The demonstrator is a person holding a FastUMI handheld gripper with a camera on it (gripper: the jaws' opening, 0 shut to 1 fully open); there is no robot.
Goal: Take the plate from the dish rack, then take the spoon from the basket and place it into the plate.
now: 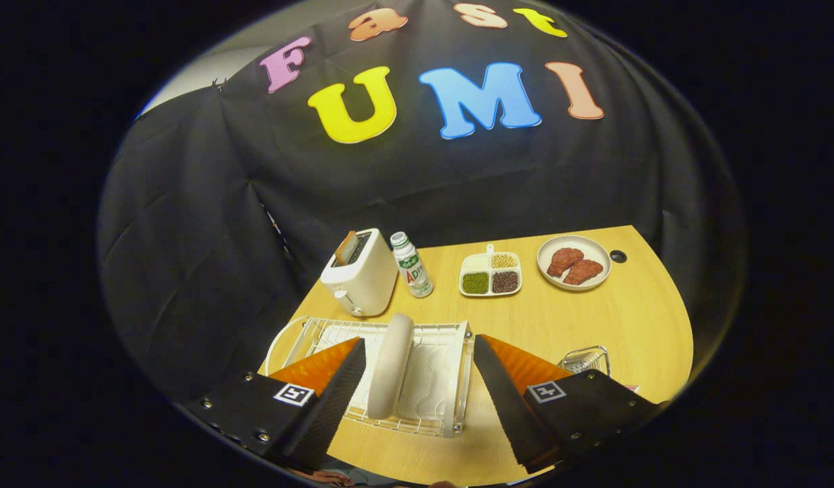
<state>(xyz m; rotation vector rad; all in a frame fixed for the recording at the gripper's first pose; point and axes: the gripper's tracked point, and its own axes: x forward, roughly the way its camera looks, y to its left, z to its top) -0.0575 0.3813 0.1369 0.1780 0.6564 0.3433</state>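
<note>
Gripper [420, 342] above the near edge of the wooden tabletop [627, 318], fingers spread wide, holding nothing. Between them, in the white wire dish rack [450, 379], a cream plate [391, 366] stands on edge, nearer the left finger. A small wire basket [585, 359] sits right of the rack, just past the right finger; its contents cannot be made out. Along the far edge, left to right: white toaster [360, 274] with a slice of toast [345, 247], small bottle [412, 266], divided dish [491, 274] of grains, plate of meat slices [574, 263].
</note>
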